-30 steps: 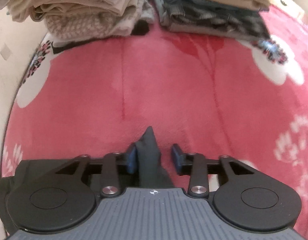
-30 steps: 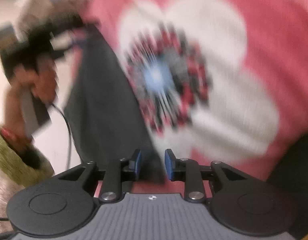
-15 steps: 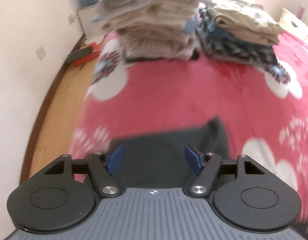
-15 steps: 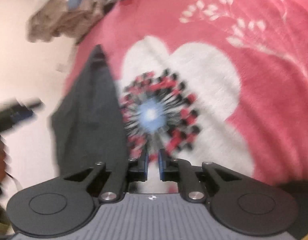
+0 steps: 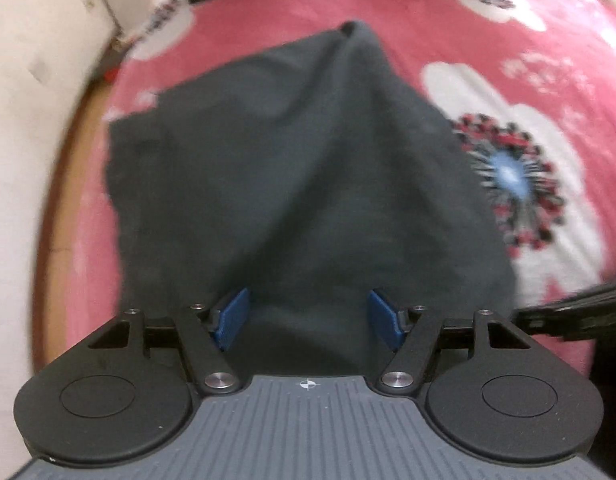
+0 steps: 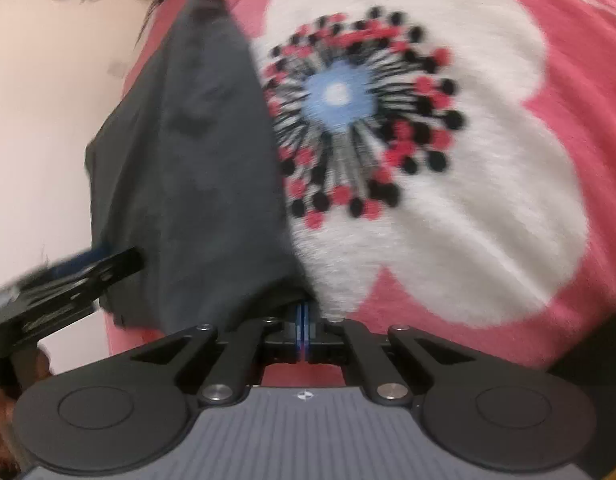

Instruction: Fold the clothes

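- Big pink blanket (image 5: 448,44) with white flowers covers the bed, nothing fancy.
- Dark grey garment (image 5: 291,168) lies spread on it, just left of the blue-centred flower (image 6: 340,96).
- Left hand-held gripper (image 5: 308,318) hangs over the garment's near edge, released, blue pads wide apart.
- Right hand-held gripper (image 6: 304,330) is clenched tight at the garment's near corner; can't tell whether it has actually pinched any cloth.

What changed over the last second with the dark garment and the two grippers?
The left gripper let go of the dark garment and opened, and its view swung from the folded stacks to above the cloth. The right gripper closed at the garment's near edge; whether it pinches cloth is unclear. The garment now lies spread wider on the red blanket. The blanket stayed put.
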### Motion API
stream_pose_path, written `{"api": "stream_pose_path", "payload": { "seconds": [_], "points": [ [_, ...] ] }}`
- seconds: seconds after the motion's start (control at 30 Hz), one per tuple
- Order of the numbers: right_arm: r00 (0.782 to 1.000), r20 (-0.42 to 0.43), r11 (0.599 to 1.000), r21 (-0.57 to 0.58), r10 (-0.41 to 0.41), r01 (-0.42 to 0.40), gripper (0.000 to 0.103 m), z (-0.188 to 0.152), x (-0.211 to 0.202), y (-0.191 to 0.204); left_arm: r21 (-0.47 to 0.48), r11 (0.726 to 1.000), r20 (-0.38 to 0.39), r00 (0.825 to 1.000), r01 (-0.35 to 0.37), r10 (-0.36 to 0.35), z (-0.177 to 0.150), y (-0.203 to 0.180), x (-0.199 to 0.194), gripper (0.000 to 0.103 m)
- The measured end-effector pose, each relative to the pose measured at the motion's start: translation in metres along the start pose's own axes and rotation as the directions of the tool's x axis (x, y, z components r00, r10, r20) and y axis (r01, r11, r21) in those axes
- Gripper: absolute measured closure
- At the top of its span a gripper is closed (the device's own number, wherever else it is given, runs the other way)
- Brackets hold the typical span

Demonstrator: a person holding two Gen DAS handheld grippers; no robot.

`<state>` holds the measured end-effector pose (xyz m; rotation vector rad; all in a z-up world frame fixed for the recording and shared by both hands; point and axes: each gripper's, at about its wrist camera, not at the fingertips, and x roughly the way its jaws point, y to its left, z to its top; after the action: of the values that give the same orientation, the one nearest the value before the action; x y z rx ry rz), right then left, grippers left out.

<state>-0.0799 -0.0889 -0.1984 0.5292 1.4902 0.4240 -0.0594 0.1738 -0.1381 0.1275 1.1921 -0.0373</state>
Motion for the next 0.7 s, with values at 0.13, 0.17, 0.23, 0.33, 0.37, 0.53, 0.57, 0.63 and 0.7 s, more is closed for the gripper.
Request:
{"api": "stream_pose_path", "payload": {
  "seconds": [0.13, 0.17, 0.23, 0.33, 0.37, 0.53, 0.57, 0.63, 0.7],
  "points": [
    [0.995, 0.035, 0.974, 0.205, 0.091, -0.096, 0.102, 0.0, -0.01, -0.025, -0.078, 0.994, 0.057, 0.996, 0.073, -0.069, -0.005, 0.014, -0.024, 0.036],
    [0.994, 0.047, 0.964, 0.243, 0.103, -0.111, 0.102, -0.001, -0.014, -0.03, -0.063, 0.994, 0.066, 0.994, 0.088, -0.084, -0.009, 0.012, -0.028, 0.036],
    [0.99, 0.076, 0.957, 0.258, 0.117, -0.132, 0.102, 0.001, -0.014, -0.029, -0.005, 0.998, 0.066, 0.996, 0.066, -0.065, -0.018, 0.002, -0.031, 0.036],
    [0.983, 0.087, 0.966, 0.189, 0.162, -0.176, 0.102, 0.001, -0.021, -0.017, 0.076, 0.997, 0.06, 0.998, 0.02, -0.025, -0.034, -0.012, -0.031, 0.036],
    [0.98, 0.087, 0.968, 0.163, 0.178, -0.19, 0.101, 0.001, -0.022, -0.012, 0.094, 0.996, 0.056, 0.998, 0.004, -0.009, -0.04, -0.014, -0.028, 0.036],
    [0.958, 0.062, 0.96, -0.036, 0.279, -0.277, 0.098, -0.001, -0.026, 0.028, 0.136, 0.983, 0.007, 0.992, -0.123, 0.123, -0.059, -0.015, -0.016, 0.036],
    [0.969, 0.044, 0.969, -0.05, 0.243, -0.241, 0.097, 0.001, -0.017, 0.032, 0.109, 0.986, -0.007, 0.992, -0.124, 0.126, -0.061, -0.008, -0.015, 0.036],
    [0.99, 0.004, 0.987, -0.072, 0.143, -0.142, 0.092, 0.003, 0.004, 0.037, 0.046, 0.991, -0.033, 0.991, -0.125, 0.127, -0.065, 0.006, -0.016, 0.036],
    [0.996, -0.043, 0.995, -0.054, 0.082, -0.084, 0.092, 0.006, 0.013, 0.033, -0.045, 0.992, -0.044, 0.993, -0.115, 0.113, -0.07, 0.025, -0.02, 0.036]
  ]
}}
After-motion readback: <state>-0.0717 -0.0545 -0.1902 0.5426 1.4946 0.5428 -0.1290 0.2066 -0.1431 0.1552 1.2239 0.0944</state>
